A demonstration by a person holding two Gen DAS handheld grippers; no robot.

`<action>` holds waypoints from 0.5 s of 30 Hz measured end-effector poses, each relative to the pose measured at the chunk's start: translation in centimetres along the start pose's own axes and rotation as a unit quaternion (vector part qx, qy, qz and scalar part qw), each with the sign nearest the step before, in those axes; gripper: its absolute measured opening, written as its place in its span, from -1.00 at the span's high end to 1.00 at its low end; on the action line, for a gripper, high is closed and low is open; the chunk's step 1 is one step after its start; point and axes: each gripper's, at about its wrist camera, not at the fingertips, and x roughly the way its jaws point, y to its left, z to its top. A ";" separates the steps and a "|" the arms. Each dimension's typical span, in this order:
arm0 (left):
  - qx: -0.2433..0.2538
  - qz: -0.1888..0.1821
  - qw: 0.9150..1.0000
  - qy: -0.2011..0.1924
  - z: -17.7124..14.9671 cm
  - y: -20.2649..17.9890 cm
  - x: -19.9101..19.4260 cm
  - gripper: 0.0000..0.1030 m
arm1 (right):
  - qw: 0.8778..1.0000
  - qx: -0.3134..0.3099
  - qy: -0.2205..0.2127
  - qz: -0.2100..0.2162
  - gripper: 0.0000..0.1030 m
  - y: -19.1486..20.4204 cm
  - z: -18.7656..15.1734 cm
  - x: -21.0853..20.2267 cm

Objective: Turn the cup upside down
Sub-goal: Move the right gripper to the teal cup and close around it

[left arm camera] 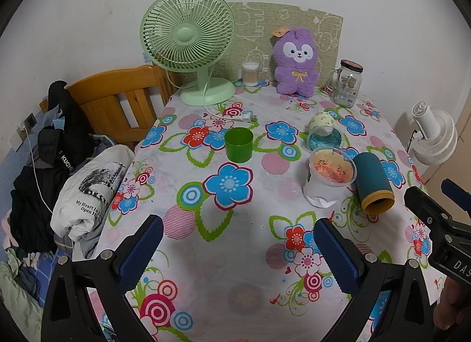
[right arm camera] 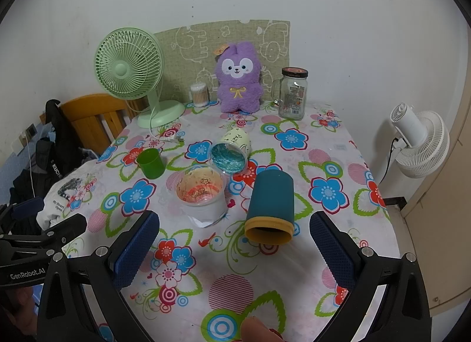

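A small green cup (left arm camera: 238,144) stands upright, mouth up, on the floral tablecloth; it also shows in the right wrist view (right arm camera: 150,163). A teal cup with a yellow rim (right arm camera: 271,207) lies on its side, mouth toward me; it also shows in the left wrist view (left arm camera: 373,186). A clear plastic cup with red-orange residue (right arm camera: 201,194) and a pale lidded cup with blue filling (right arm camera: 232,152) lie tilted between them. My left gripper (left arm camera: 238,249) is open and empty above the near table. My right gripper (right arm camera: 234,246) is open and empty, just short of the teal cup.
At the back stand a green desk fan (left arm camera: 188,47), a purple plush toy (left arm camera: 295,62), a glass jar with a handle (left arm camera: 347,82) and a cotton-swab tub (left arm camera: 250,74). A wooden bed frame (left arm camera: 117,97) with piled clothes is left. A white fan (right arm camera: 418,141) is right.
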 end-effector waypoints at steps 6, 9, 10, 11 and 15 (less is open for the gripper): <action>0.000 -0.005 1.000 0.006 0.4 -0.9 0.3 -1.00 | 1.000 0.001 0.009 0.001 -0.99 -0.4 0.1 0.6; 0.000 -0.008 1.000 0.009 0.5 -1.0 0.7 -1.00 | 1.000 0.005 0.017 -0.001 -1.00 -1.0 0.3 1.3; -0.001 -0.011 1.000 0.010 0.5 -1.0 0.9 -1.00 | 1.000 0.007 0.019 -0.002 -1.00 -1.3 0.4 1.6; -0.002 -0.013 1.000 0.011 0.4 -0.9 1.2 -1.00 | 1.000 0.006 0.023 -0.005 -1.00 -1.5 0.4 1.9; 0.003 -0.016 1.000 0.018 0.5 -1.4 2.2 -1.00 | 0.999 0.000 0.042 -0.017 -0.99 -2.3 0.6 3.5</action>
